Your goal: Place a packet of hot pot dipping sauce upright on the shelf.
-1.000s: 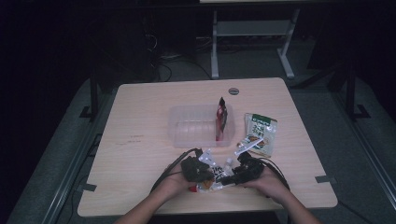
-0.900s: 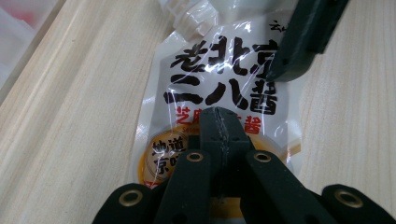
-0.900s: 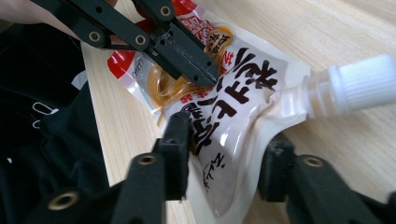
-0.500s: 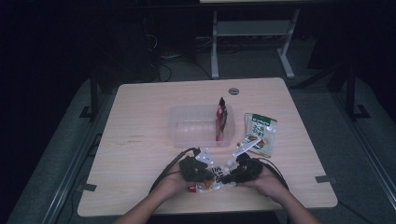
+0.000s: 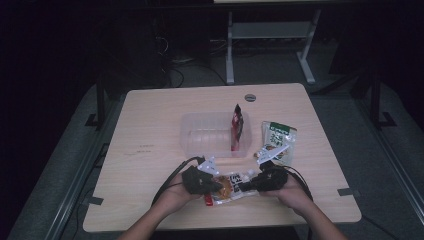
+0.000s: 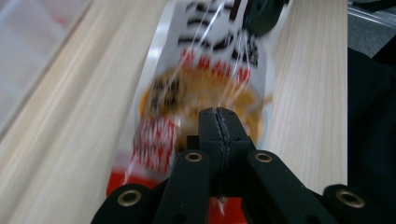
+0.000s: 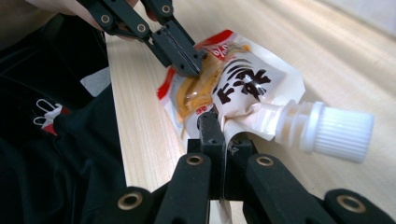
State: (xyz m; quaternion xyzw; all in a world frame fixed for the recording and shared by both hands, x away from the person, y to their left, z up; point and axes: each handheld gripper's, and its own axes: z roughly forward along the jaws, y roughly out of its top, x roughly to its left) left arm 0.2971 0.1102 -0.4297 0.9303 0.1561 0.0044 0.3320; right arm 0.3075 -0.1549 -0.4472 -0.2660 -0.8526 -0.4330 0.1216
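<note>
I am holding a spouted food pouch [image 5: 231, 186] near the front edge of the desk [image 5: 150, 125], one end in each of my tongs. My left tongs [image 5: 216, 184] are pressed tight together on the red-edged end of the pouch; in the left gripper view the two black jaws are meeting flat with the film pinched between them [image 6: 218, 122]. My right tongs [image 5: 248, 184] have just been closing, and in the right gripper view they are now clamping the crumpled edge of the pouch [image 7: 243, 88] just beside its white ribbed cap [image 7: 338, 132], with the film caught in the seam of the jaws [image 7: 219, 130]. The pouch is lying stretched between the two pairs of tongs, its printed face turned up, right over the desk top. Farther back on the desk, a clear plastic tray [image 5: 200, 135] is sitting with a dark red packet [image 5: 237, 122] standing upright at its right end, and a green and white packet [image 5: 278, 140] is lying flat just to the right of the tray, well apart from what I am holding.
</note>
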